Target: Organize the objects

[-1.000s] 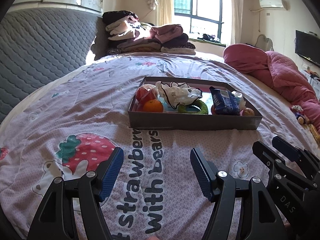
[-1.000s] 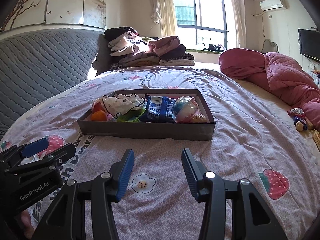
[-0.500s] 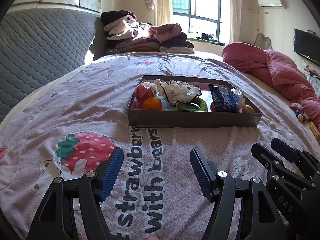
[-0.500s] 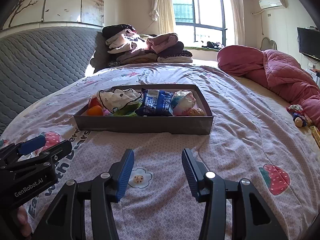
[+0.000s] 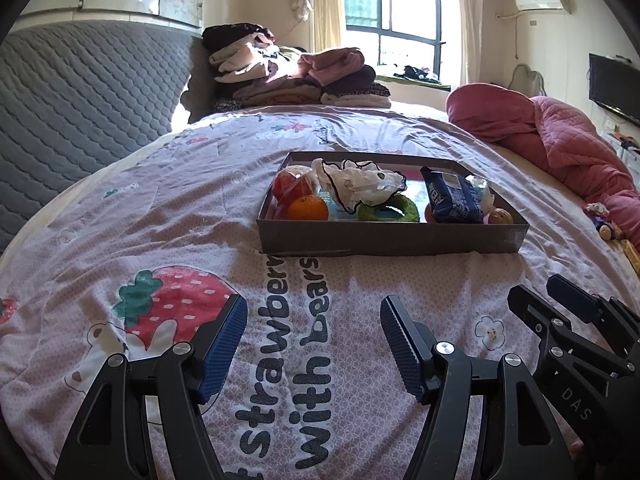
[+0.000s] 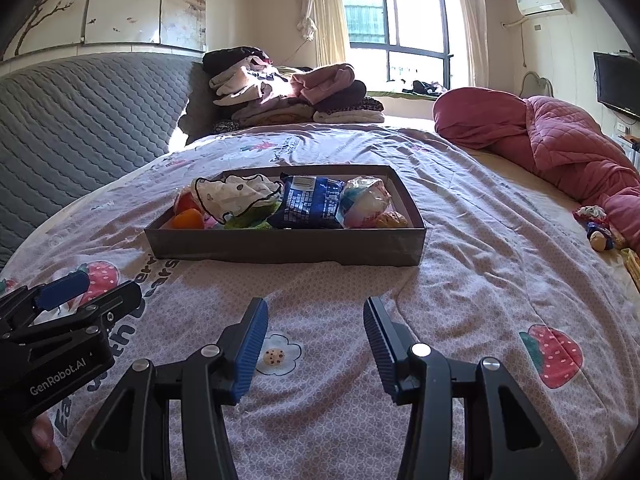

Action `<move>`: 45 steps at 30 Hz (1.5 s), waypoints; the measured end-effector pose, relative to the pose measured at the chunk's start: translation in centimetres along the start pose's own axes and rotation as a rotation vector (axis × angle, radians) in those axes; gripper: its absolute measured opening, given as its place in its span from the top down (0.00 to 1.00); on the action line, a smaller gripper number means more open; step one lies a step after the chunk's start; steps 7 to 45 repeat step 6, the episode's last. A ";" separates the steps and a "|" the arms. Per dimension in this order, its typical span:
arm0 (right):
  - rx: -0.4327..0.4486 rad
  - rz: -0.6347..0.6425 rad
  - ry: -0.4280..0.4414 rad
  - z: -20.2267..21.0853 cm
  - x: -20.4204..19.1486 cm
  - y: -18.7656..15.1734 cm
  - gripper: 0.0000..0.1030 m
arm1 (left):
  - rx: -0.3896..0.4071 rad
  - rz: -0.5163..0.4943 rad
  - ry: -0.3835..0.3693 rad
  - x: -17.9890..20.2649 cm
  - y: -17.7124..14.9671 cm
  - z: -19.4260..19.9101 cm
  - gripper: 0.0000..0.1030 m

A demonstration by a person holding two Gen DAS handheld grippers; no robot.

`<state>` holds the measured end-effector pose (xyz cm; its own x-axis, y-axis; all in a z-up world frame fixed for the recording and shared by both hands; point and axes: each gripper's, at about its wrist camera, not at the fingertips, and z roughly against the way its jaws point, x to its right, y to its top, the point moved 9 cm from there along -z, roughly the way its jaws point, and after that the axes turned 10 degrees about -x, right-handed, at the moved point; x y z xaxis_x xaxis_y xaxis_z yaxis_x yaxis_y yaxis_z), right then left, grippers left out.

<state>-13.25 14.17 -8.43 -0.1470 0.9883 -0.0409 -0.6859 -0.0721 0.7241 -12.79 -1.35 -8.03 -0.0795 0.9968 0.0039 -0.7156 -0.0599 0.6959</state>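
Left gripper [image 5: 314,312] jaws wide apart, empty; right gripper [image 6: 316,312] jaws apart, empty. Gray box [image 5: 384,240] ahead on bedspread [image 5: 160,220]; white cloth [image 5: 360,184] hides items beneath.

Both views ride on the hand-held tools and look forward along their fingers, tilted down over the bed [image 5: 160,208] toward the window [image 5: 384,20] at the far end. The left wrist view sits low above the printed sheet, its own left claw [image 5: 314,312] filling the lower edge, with the right claw [image 5: 548,296] entering at the lower right. The right wrist view looks from just beside it, the left claw showing at its lower left. Both views share the grey box [image 5: 392,240] lying mid-distance ahead, the folded clothes [image 5: 296,76] beyond it, the grey headboard [image 6: 88,120] on the left and the pink quilt [image 6: 560,148] on the right.
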 end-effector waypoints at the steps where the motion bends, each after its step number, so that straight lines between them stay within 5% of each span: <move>1: -0.002 0.000 -0.002 0.0 0.0 0.0 0.52 | 0.007 0.002 -0.001 0.0 0.0 0.1 0.32; 45: -0.012 0.002 -0.004 -0.3 0.0 -0.2 0.52 | 0.002 -0.003 -0.019 0.2 -0.1 0.0 0.32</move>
